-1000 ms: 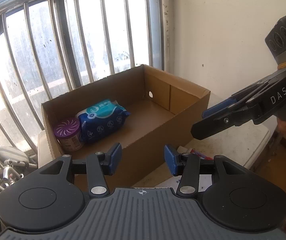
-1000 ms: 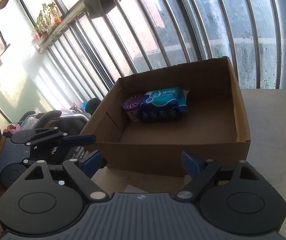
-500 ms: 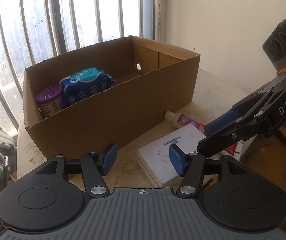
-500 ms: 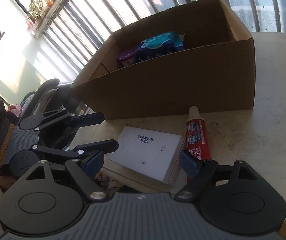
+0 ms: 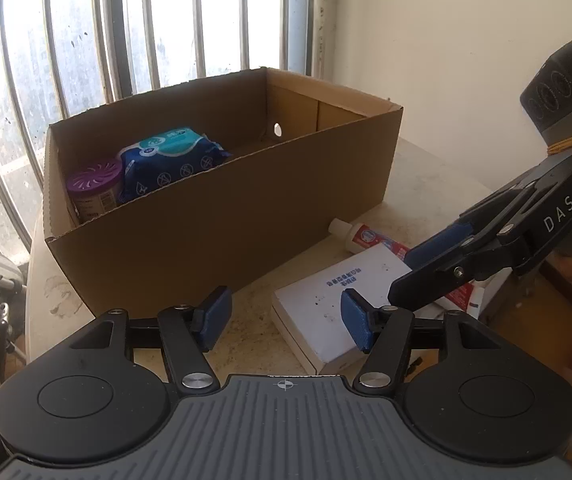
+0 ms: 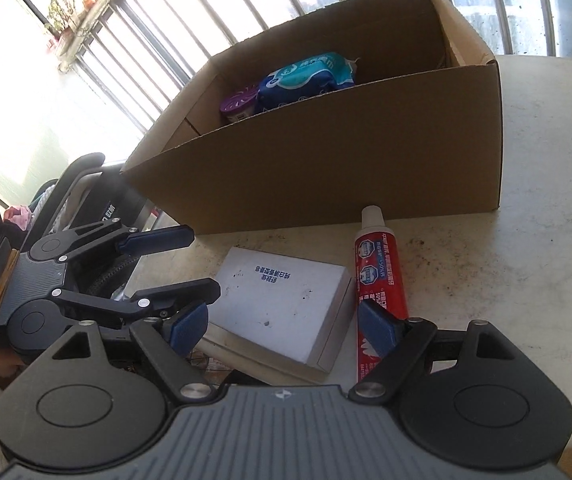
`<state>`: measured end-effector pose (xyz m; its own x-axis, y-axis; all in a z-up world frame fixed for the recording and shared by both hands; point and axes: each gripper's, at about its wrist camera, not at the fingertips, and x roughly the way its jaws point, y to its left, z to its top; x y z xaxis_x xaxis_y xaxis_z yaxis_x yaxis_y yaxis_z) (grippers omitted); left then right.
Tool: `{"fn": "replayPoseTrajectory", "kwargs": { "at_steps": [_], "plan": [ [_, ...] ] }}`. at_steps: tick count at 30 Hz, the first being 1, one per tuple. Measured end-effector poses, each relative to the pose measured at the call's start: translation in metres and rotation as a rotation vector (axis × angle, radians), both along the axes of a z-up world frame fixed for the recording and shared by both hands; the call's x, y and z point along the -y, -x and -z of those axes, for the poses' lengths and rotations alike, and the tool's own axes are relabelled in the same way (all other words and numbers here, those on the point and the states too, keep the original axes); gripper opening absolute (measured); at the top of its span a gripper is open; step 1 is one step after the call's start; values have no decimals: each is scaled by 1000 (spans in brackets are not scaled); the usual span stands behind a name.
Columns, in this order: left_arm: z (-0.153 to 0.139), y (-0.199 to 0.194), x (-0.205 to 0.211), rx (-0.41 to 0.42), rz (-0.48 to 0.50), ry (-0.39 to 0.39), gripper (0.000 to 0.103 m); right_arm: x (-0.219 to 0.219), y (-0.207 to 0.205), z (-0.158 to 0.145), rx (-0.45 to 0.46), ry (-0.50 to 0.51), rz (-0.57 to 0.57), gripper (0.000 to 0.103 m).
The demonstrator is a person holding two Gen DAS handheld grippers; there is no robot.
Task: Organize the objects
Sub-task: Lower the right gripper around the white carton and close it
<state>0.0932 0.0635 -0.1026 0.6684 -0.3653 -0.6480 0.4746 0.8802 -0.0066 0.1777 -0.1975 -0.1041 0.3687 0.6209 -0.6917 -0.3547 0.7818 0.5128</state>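
In front of me stands a pale, speckled stone-look table [image 6: 545, 216], stained in places. An open brown cardboard box [image 6: 325, 168] sits on it toward the barred window. Just before the box's near wall lies a red toothpaste tube with a white cap [image 6: 377, 272], cap toward the box. Beside the tube, touching or nearly so, lies a flat white rectangular carton with blue print [image 6: 282, 300], near the table's front edge.

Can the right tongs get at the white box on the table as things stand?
Probably yes. The right tongs stand open and empty just above the white box, nothing lying on it. The toothpaste tube lies close beside it and could get nudged.
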Motion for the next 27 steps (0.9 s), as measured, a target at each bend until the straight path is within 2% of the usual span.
{"fn": "replayPoseTrajectory", "kwargs": {
  "at_steps": [10,17,23,27],
  "plan": [
    [7,1,-6,-19,-1,-6,61,-13,-7,7,-21,10,1,86],
    [12,4,-20,-40,-24,70,62,-23,-10,7,-16,22,-4,86],
    [8,14,-31,-19,-35,103,62,-29,-8,7,-13,25,-16,86],
    [9,19,-39,-26,-28,148,74,-25,-10,9,-27,-2,-4,86]
  ]
}}
